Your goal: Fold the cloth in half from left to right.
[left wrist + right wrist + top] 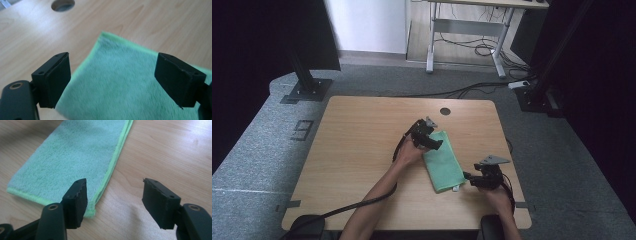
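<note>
A green cloth (pixel 443 162) lies folded into a long strip in the middle of the wooden table (pixel 362 145). My left gripper (pixel 438 144) hovers over the cloth's far end, jaws wide apart and nothing pinched between them; the left gripper view has the cloth (pixel 117 85) lying flat beneath the open left gripper (pixel 112 82). My right gripper (pixel 467 179) sits at the cloth's near right corner, jaws apart. In the right gripper view the cloth (pixel 72 162) stretches away and its corner lies just beside the left fingertip (pixel 77 200) of the right gripper (pixel 113 202), not gripped.
A round cable hole (pixel 445 111) is set in the table near its far edge, also seen as a round cable hole (pixel 63 5) in the left gripper view. Black stands (pixel 307 85) and a desk frame (pixel 467 45) occupy the floor beyond.
</note>
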Motion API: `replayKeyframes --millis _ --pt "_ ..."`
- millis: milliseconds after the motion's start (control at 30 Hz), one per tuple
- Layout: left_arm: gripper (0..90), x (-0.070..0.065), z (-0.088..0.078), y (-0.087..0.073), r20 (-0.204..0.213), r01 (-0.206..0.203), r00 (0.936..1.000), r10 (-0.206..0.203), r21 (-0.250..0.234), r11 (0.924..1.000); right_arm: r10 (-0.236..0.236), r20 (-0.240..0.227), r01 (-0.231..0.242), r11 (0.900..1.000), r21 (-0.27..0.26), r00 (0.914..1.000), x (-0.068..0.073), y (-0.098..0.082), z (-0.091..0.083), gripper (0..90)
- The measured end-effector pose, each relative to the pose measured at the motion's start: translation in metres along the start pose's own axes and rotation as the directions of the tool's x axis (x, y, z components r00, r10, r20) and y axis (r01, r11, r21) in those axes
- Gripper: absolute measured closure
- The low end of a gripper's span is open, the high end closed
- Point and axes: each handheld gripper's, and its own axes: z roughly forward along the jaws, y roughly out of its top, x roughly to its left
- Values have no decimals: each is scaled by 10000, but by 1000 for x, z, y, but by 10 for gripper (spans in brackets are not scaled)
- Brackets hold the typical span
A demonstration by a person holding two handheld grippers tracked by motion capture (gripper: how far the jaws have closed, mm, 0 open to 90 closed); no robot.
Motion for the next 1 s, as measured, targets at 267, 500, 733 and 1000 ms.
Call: replayKeyframes --millis 267,500,733,1000 --pt "49 -15 -15 -19 -192 -29 9998 29 -19 10000 23 172 -24 9999 98 9998 -1 0 8 293" --pt "51 -26 -24 -38 -204 82 9998 -80 117 9999 135 248 -137 9999 63 9996 -3 -2 9 274" --pt "57 -30 -35 -53 -350 273 9990 -270 97 9996 182 278 -186 9997 149 9994 -5 -4 12 264" --pt "60 -41 -38 -59 -200 381 9991 -381 8 9993 67 232 -74 9995 292 9997 -4 -5 16 256"
